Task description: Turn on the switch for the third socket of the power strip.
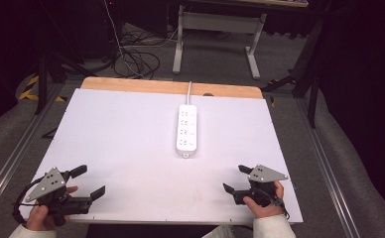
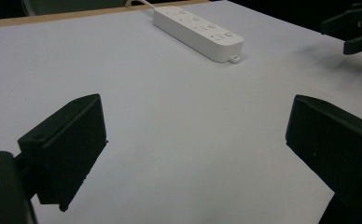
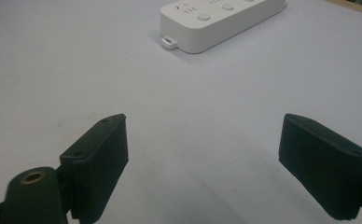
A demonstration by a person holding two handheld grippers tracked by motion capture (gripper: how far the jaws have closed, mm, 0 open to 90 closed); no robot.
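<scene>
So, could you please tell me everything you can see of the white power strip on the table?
The power strip is a long white block with rounded corners, plastic by its look, lying flat on the white table, lengthwise away from the person, right of centre. Its top carries rows of sockets and round buttons; a small tab sticks out at the near end. A white cord leaves the far end toward the wooden edge. Nothing is plugged in, and neither claw touches it.

Left black two-jaw gripper held low at the near left, jaws spread wide. Right black two-jaw gripper at the near right, jaws likewise apart, both empty.
</scene>
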